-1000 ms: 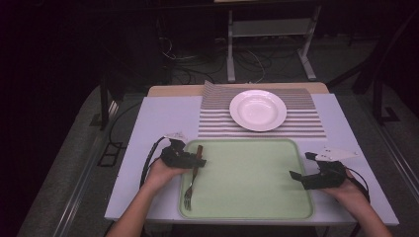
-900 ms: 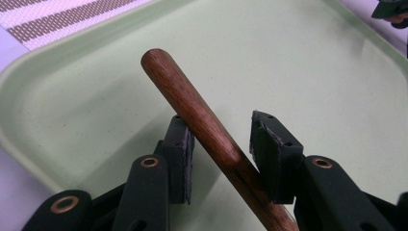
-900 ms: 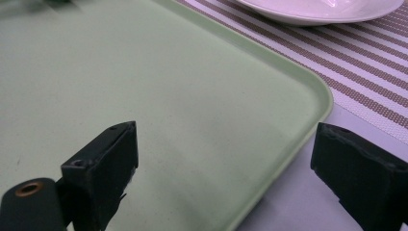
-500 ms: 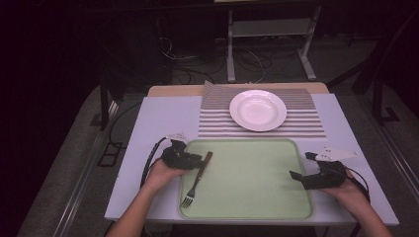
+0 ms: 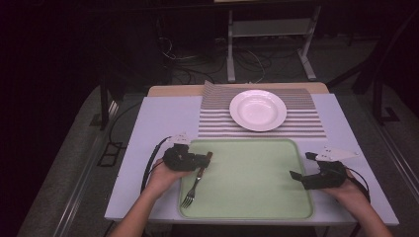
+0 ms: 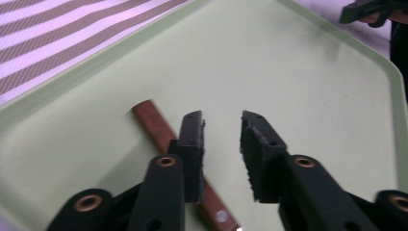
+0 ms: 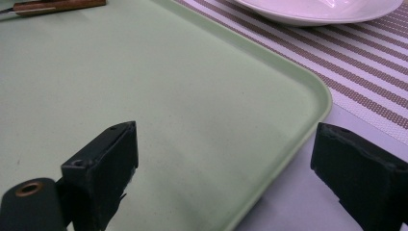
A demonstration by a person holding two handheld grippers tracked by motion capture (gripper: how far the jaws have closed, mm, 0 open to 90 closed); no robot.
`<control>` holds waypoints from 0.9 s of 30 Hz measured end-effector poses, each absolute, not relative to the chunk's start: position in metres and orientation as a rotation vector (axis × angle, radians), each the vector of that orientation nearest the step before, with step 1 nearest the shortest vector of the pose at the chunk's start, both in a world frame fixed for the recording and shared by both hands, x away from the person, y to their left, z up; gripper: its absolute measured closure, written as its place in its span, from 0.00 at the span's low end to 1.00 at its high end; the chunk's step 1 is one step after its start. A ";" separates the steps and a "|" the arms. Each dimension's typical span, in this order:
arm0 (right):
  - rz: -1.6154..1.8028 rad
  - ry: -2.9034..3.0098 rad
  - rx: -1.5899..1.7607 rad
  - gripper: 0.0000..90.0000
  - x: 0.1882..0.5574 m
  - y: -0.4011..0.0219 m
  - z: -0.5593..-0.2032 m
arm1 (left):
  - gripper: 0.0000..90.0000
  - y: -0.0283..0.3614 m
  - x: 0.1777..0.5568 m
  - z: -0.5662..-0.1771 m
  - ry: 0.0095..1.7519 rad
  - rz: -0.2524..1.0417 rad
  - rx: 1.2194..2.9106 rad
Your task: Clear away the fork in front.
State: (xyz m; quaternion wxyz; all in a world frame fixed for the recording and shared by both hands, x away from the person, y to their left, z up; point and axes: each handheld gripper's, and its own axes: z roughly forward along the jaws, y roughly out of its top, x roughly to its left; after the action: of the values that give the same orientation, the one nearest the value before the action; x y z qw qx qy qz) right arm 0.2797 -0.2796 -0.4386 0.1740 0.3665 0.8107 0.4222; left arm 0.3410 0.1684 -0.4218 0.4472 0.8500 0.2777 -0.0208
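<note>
Evidently a fork [image 5: 196, 178] with brown wooden handle, lying flat on green tray [image 5: 257, 212], just left of and under left gripper [image 6: 222, 144]. Jaws apart with nothing between them, having just been narrowing; handle passing beneath the left jaw, not gripped. Right gripper [image 7: 221, 159] wide apart, idle at tray's right rim, well away from fork. Judged light, stiff, thin; metal neck likely slippery, low profile awkward to pinch. Recommended hold: across the wooden handle near mid-length, jaws straddling its narrow sides.
</note>
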 end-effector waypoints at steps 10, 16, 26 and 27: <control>1.194 2.300 1.042 0.11 0.280 -0.279 -0.439 | 0.99 0.138 0.326 -0.425 0.544 -0.133 2.201; 1.193 2.300 1.042 0.11 0.280 -0.279 -0.439 | 0.99 0.126 0.323 -0.432 0.517 -0.132 2.269; 1.194 2.298 1.040 0.11 0.280 -0.280 -0.439 | 0.99 0.140 0.331 -0.437 0.585 -0.091 2.296; 1.194 2.298 1.040 0.11 0.280 -0.280 -0.439 | 0.99 0.142 0.332 -0.438 0.589 -0.089 2.297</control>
State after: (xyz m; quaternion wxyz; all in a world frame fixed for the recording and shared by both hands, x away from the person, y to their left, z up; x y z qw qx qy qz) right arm 0.2797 -0.2795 -0.4387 0.1745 0.3668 0.8109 0.4212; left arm 0.3325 0.1418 -0.4378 0.3747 0.8975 0.2301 -0.0348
